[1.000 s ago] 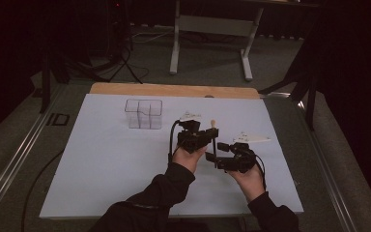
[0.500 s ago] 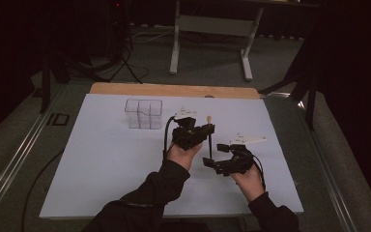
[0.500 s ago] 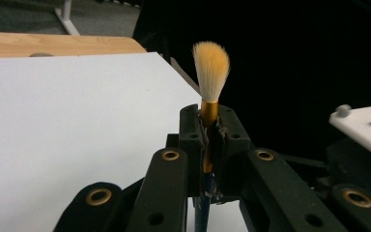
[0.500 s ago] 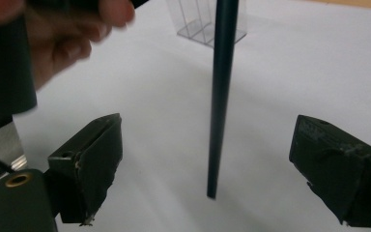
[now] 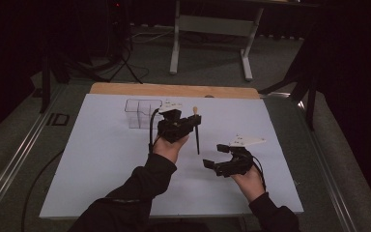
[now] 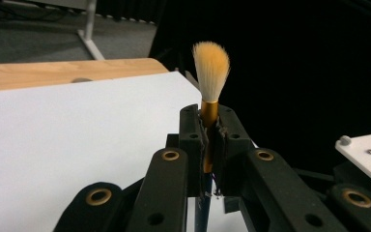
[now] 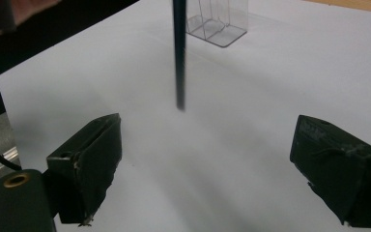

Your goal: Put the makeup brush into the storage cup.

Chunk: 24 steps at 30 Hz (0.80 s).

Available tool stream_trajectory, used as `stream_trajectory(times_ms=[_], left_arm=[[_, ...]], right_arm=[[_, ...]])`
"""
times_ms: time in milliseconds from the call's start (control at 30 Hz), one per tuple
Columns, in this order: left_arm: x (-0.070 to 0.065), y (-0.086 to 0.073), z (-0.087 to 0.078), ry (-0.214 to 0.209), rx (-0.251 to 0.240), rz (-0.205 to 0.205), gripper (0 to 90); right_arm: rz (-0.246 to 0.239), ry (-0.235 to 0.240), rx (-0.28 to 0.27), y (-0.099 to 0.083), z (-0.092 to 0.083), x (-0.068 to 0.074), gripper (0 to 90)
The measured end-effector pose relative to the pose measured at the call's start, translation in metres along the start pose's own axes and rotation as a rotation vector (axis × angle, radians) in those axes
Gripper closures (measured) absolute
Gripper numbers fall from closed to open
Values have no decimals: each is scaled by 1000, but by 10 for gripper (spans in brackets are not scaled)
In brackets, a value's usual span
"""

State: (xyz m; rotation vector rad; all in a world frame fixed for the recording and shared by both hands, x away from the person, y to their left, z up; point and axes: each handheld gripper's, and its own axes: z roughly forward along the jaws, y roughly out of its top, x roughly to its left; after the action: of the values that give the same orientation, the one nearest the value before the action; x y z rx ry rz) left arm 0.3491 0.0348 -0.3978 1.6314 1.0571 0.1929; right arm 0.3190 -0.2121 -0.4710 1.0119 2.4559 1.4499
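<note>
The left gripper (image 5: 186, 122) jaws are clamped on a makeup brush (image 6: 210, 82) at its gold ferrule, holding it upright above the white desk (image 5: 101, 164), bristles up and dark handle hanging down. The right gripper (image 5: 221, 157) jaws stand wide apart with nothing between them. I judge this a hand-over just finished; next the brush must go left and far to the clear organizer box (image 5: 142, 112) and be lowered into a compartment. Compared with a second ago, the right jaws have just been opening, and the left hand has carried the brush away from them.
</note>
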Motion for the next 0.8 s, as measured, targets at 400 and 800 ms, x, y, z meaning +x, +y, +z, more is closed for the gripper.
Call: stream_trajectory(times_ms=[400, 800], left_arm=[[21, 20, -36, 95, -43, 32, 840], [42, 37, -71, 146, -91, 80, 840]], right_arm=[[-21, -6, 5, -1, 2, 2, 109], [-26, 1, 8, -1, 3, 1, 109]])
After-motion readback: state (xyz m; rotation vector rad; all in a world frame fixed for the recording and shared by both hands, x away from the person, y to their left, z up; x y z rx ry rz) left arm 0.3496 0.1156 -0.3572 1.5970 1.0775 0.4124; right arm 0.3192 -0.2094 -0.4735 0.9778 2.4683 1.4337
